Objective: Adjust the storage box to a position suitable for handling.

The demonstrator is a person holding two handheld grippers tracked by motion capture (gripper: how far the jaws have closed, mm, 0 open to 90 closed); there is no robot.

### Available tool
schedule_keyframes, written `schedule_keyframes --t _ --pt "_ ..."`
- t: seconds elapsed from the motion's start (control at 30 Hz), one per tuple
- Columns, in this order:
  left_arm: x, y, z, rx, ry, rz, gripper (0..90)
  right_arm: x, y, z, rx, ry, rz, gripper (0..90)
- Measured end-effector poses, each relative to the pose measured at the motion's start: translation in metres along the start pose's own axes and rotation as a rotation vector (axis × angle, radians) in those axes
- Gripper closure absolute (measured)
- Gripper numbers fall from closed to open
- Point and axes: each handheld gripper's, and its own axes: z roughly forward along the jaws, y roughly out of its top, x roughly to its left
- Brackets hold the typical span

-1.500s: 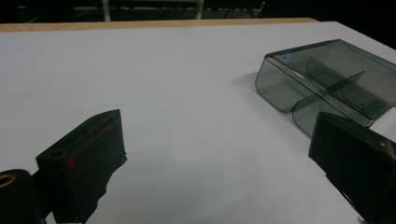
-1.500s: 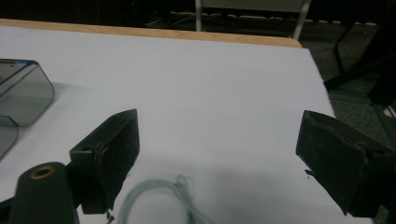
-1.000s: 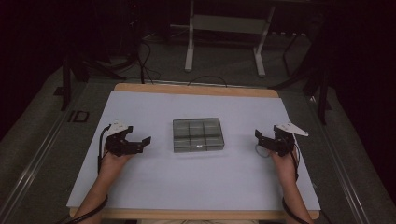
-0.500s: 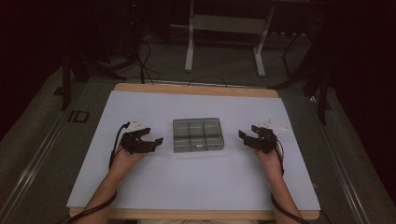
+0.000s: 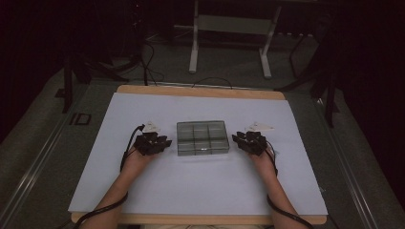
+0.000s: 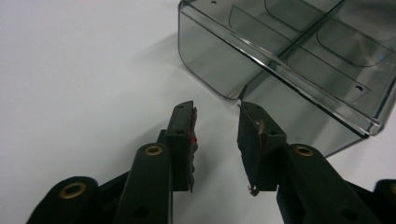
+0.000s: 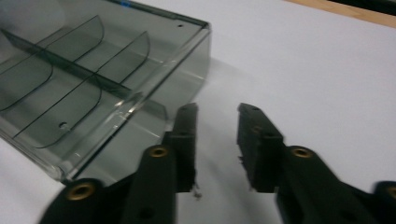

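Centrally, one smoky six-compartment box, two released claws alongside, left claw and right claw, jaws just narrowed, nothing between.

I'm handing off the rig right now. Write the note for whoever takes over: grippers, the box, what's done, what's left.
Left gripper: beside the left end of the clear divided box, jaws just been closing, nothing between them, no contact visible.
Right gripper: beside the right end of the box, jaws likewise just been closing on nothing.
Box: flat on the white table sheet, near the middle, lid shut, compartments look empty.
Done: both hands brought in to flank the box.
Left: take hold of the box, probably at its ends; nothing gripped yet.
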Motion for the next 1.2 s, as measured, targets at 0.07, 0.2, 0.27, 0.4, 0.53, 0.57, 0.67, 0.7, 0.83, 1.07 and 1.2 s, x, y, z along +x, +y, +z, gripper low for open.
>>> schedule_keyframes --t 0.07,0.2,0.27,0.4,0.53,0.57,0.67,0.7,0.83,1.07,1.2 --pt "0.0 0.001 0.003 0.008 0.009 0.001 70.9 0.002 0.001 0.004 0.0 0.002 -0.011 76.9" --pt "0.0 0.002 0.009 0.011 0.007 -0.005 76.7 0.003 0.003 0.011 0.002 0.004 -0.026 87.1" --pt "0.0 0.002 0.011 0.018 0.002 -0.005 77.6 0.003 0.004 0.015 0.013 0.012 -0.022 89.7" --pt "-0.002 0.004 0.016 0.016 0.003 0.001 83.8 0.004 0.004 0.021 0.029 0.028 -0.03 89.9" --pt "-0.003 0.007 0.019 0.011 0.005 0.019 89.2 0.006 0.004 0.025 0.036 0.038 -0.031 90.0" --pt "-0.004 0.007 0.019 0.006 0.007 0.02 89.6 0.007 0.004 0.026 0.036 0.042 -0.027 90.0" --pt "-0.005 0.01 0.021 0.004 0.002 0.03 89.9 0.007 0.005 0.027 0.039 0.05 -0.027 90.0" --pt "-0.006 0.011 0.021 0.004 -0.002 0.033 90.0 0.007 0.005 0.028 0.04 0.055 -0.024 90.0" --pt "-0.007 0.013 0.024 0.006 0.002 0.032 90.0 0.008 0.007 0.029 0.047 0.057 -0.025 90.0" --pt "-0.007 0.014 0.024 0.008 0.004 0.03 90.0 0.008 0.008 0.029 0.056 0.062 -0.019 90.0" --pt "-0.008 0.014 0.023 0.012 0.005 0.039 90.0 0.008 0.008 0.029 0.055 0.061 -0.011 90.0"
